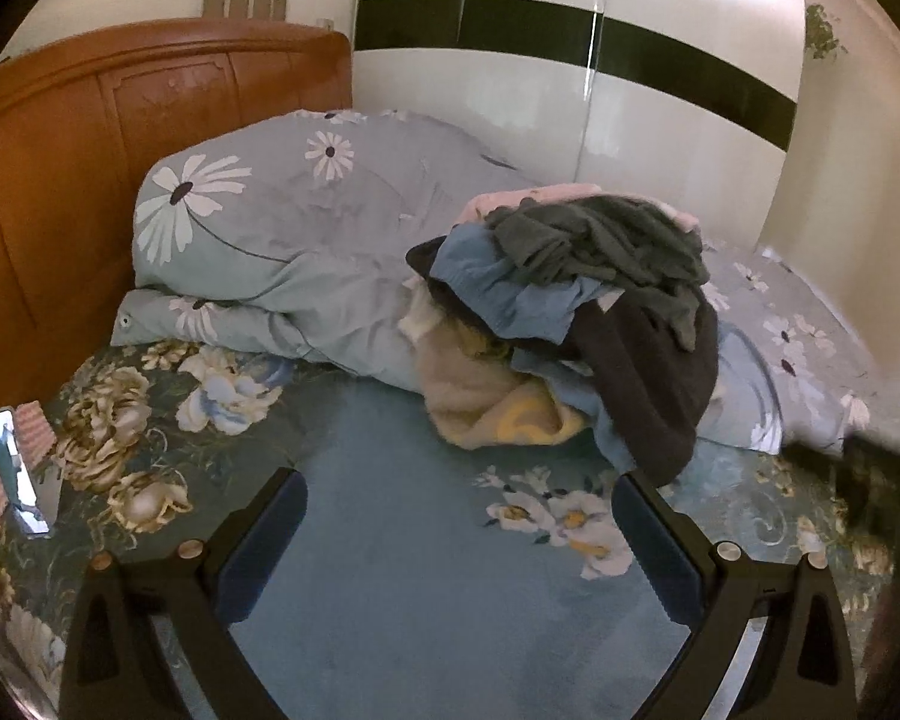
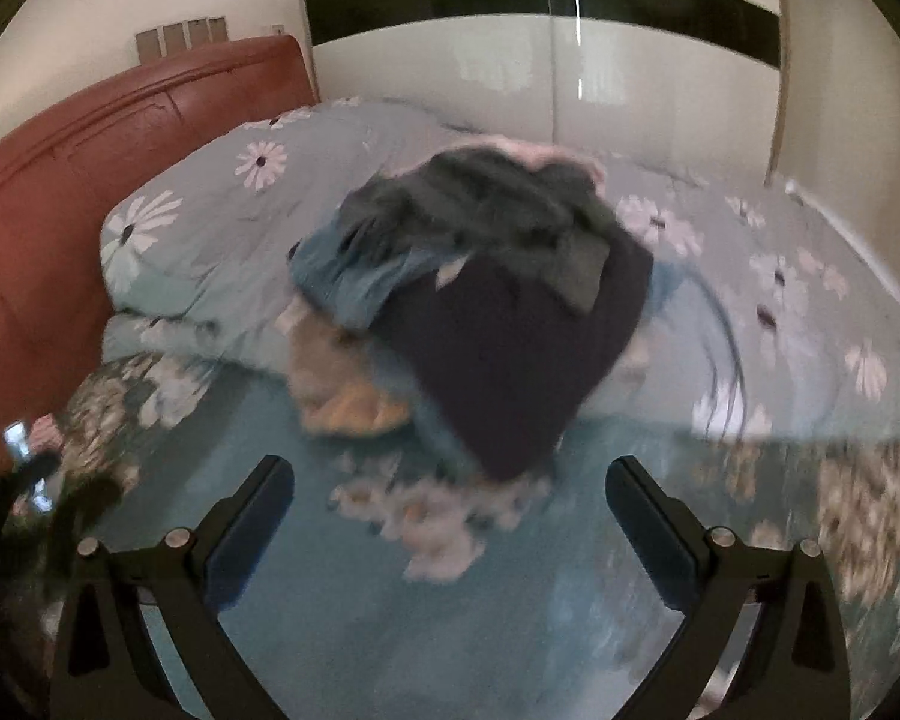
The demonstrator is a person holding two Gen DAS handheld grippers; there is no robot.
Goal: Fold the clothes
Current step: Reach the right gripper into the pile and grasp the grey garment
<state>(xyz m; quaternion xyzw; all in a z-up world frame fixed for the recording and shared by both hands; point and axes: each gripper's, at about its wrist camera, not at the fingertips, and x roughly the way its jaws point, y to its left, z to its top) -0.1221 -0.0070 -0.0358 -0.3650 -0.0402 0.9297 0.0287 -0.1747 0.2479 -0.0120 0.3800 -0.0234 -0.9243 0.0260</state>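
Observation:
A heap of unfolded clothes lies on the bed: a grey garment on top, a blue one under it, a dark navy one draped down the front, a beige and yellow one at the bottom left. My left gripper is open over the bare blue sheet, short of the heap, holding nothing. In the blurred right wrist view the same heap sits straight ahead, and my right gripper is open and empty just in front of the navy garment.
A rolled floral quilt lies behind the heap against the wooden headboard. A phone lies at the left on the floral sheet. A white wardrobe stands beyond the bed. The other gripper's dark shape shows at the right edge.

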